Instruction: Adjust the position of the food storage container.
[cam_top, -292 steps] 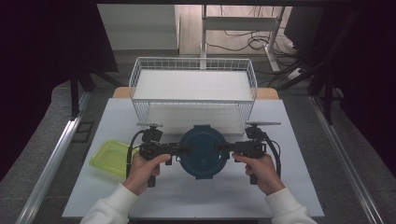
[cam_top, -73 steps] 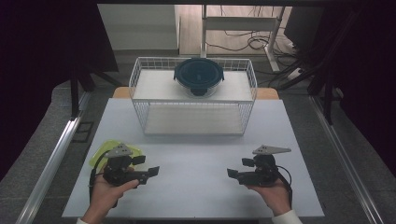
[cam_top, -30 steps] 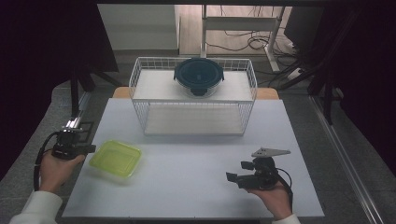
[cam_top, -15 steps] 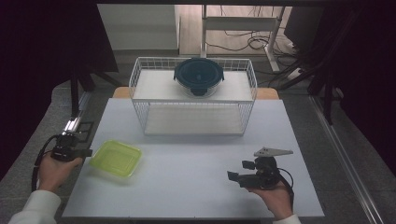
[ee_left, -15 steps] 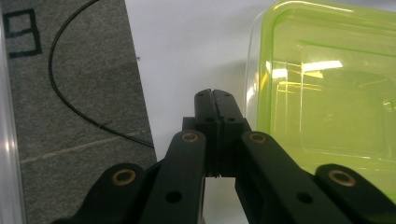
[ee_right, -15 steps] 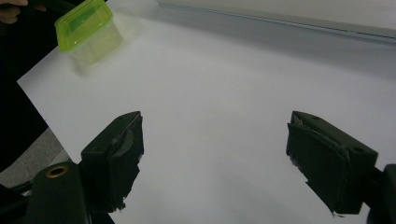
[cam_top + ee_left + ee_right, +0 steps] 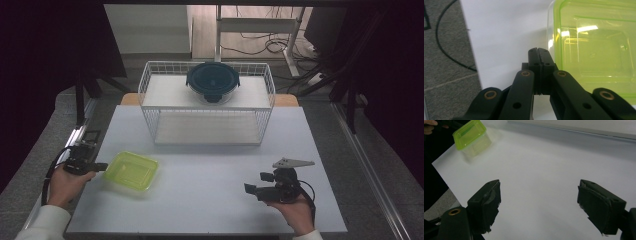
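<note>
A lime-green clear plastic container lies on the white table at the front left. My left gripper is level at the table's left edge, its tips just left of the container. In the left gripper view its jaws are shut with nothing between them, right beside the container's rim. My right gripper rests at the front right, pointing left. Its jaws stand wide open over bare table, with the container far ahead. A dark blue round lidded bowl sits on the wire basket.
The white wire basket stands at the back middle of the table. Grey floor and a black cable lie beyond the left table edge. A metal rail runs along the right side. Bare tabletop stretches between the two grippers.
The blue bowl, once held on the table between both grippers, now sits up on the basket. My left gripper went out to the left edge and has shut. The right one has kept still.
</note>
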{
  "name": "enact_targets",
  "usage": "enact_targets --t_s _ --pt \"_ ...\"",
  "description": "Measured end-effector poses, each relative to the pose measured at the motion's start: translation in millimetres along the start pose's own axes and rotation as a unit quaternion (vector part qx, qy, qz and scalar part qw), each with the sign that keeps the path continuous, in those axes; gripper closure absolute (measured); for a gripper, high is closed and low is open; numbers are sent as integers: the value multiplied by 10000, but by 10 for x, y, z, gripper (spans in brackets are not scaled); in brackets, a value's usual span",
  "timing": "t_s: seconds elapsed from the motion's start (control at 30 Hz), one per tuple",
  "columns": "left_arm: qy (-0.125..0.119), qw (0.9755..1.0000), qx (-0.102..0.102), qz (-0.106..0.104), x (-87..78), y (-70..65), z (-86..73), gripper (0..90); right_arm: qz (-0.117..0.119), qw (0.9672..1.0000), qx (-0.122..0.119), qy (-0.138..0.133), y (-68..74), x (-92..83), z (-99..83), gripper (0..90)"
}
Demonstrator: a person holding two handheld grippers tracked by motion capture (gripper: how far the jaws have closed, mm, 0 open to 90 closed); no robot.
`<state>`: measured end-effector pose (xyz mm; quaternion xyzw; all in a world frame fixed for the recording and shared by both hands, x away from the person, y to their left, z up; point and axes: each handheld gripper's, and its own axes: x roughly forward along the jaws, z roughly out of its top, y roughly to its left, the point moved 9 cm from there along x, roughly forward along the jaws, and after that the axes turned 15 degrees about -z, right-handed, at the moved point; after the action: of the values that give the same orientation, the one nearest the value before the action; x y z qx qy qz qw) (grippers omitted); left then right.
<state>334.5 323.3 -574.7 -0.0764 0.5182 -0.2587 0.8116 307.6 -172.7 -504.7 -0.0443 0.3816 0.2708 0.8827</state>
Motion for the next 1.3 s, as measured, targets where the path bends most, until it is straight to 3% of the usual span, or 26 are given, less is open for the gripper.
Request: enact_targets --t_s 0.33,0.53,0.83,1.07,1.3 --pt "45 9993 36 -373 132 -237 -53 900 72 9995 264 -132 -78 -52 43 187" --pt "133 9984 231 -507 229 -463 -59 900 28 9994 296 -171 -121 -78 52 187" --pt "213 9957 395 -812 408 -804 -54 900 -20 9993 339 -166 -157 -85 50 187" --pt "252 9931 520 -1018 489 -964 -29 900 -24 9994 327 -143 -156 -72 40 187" --pt "192 9910 514 -1220 589 -1142 5 900 -24 9994 313 -115 -150 -60 30 187"
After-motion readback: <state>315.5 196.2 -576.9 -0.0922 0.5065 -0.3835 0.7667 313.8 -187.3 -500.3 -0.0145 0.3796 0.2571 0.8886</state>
